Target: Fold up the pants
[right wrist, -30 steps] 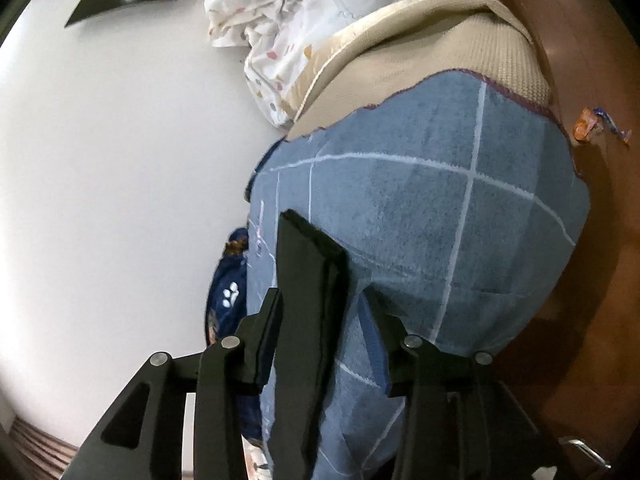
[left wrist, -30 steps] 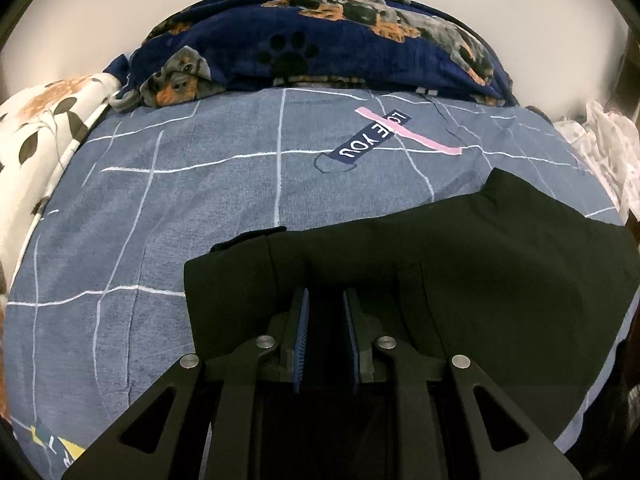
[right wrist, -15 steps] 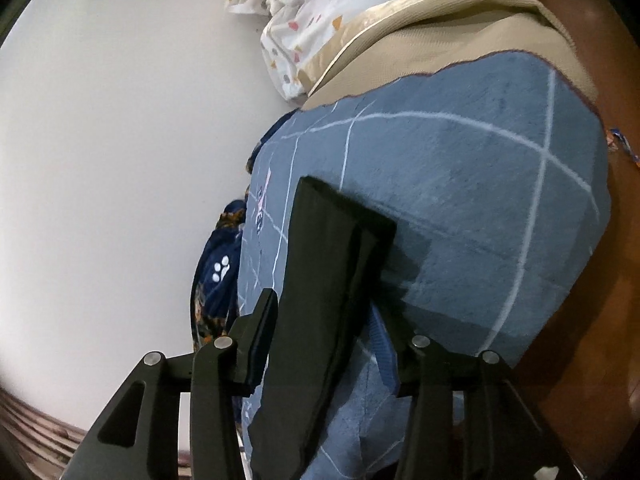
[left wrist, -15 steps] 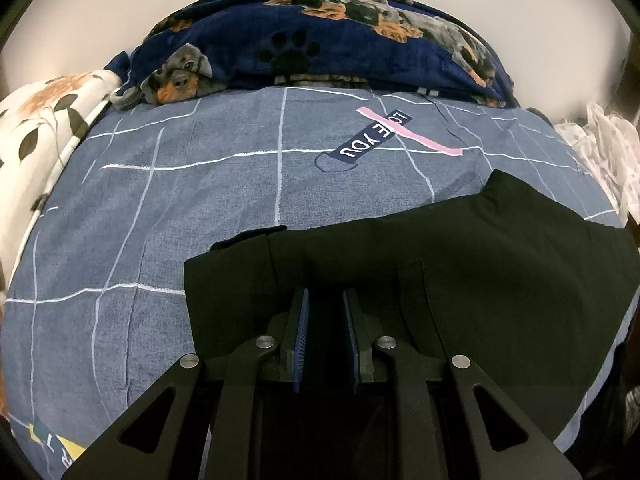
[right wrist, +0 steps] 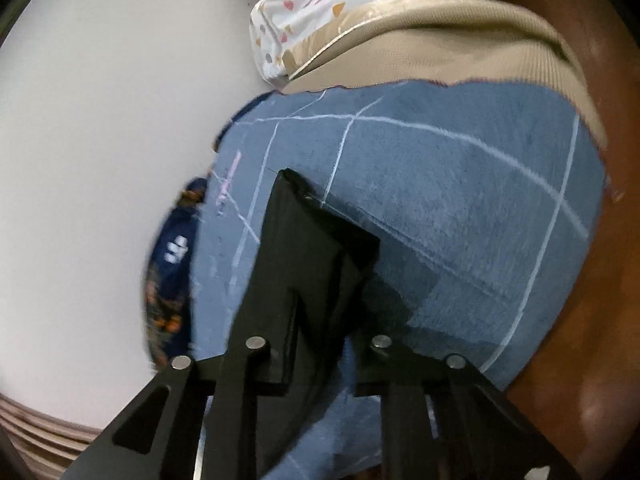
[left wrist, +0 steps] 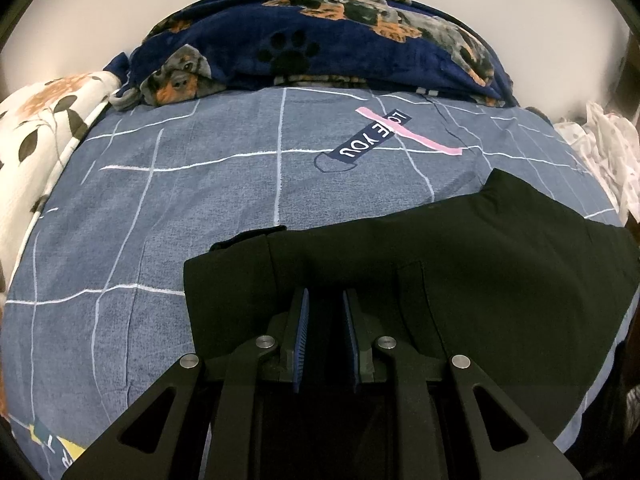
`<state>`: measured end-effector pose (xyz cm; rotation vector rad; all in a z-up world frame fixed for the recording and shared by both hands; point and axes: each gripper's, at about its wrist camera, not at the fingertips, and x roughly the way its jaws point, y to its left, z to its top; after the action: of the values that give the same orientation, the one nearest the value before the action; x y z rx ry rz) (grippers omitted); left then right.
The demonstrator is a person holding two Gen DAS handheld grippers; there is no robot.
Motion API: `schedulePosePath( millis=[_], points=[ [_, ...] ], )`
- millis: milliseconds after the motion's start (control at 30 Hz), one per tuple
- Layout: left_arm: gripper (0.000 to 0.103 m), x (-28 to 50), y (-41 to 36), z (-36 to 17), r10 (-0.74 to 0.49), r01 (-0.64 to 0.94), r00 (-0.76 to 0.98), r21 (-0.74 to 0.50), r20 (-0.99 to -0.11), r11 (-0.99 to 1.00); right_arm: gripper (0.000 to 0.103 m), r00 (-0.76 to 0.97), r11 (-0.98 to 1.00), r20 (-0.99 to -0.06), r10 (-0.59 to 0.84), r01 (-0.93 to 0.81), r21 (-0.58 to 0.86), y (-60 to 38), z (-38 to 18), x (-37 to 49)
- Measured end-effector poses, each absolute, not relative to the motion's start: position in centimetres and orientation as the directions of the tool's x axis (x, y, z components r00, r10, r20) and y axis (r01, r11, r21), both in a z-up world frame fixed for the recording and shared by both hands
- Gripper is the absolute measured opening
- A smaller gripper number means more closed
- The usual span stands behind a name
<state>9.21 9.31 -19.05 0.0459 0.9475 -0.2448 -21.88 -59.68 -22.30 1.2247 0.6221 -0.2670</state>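
Observation:
Black pants [left wrist: 480,264] lie flat across the near part of a blue checked bed sheet [left wrist: 180,200]. My left gripper [left wrist: 324,300] is shut on their near edge, with dark cloth between its blue pads. In the right wrist view the folded end of the pants [right wrist: 312,232] rises off the sheet [right wrist: 480,200] as a stiff black flap. My right gripper [right wrist: 320,320] has its jaws closing on that flap, the cloth pinched between the fingers. The left finger is mostly hidden behind the cloth.
A navy dog-print blanket [left wrist: 320,40] is bunched along the far side of the bed. A white leaf-print cloth [left wrist: 36,140] lies at the left and a white dotted cloth [left wrist: 608,152] at the right. A beige mattress edge [right wrist: 440,40] and brown wood [right wrist: 600,320] border the bed's corner.
The right gripper's jaws narrowed onto the pants end, and that view swung and rolled while the flap rose off the sheet. The left wrist view stayed the same.

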Motion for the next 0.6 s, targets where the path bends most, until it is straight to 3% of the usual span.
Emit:
schedulePosePath(
  millis=[133,333,600],
  points=[
    [0.02,9.2,9.3,-19.0,-0.189,0.229,0.559,-0.068,-0.807,0.971,0.015,0.82,0.473,-0.56,0.119,0.449,0.758,-58.5,-19.2,-20.2],
    [0.02,9.1,9.2,-19.0,-0.193,0.24,0.563,-0.064,-0.804,0.969,0.015,0.825,0.589,-0.515,0.235,0.3,0.75,-56.9,-15.2,-16.7],
    [0.02,9.0,9.4,-19.0,-0.202,0.247,0.567,-0.069,-0.798,0.967,0.015,0.728,0.654,-0.556,0.402,0.197,0.731,-40.3,-14.8,-13.2]
  ],
)
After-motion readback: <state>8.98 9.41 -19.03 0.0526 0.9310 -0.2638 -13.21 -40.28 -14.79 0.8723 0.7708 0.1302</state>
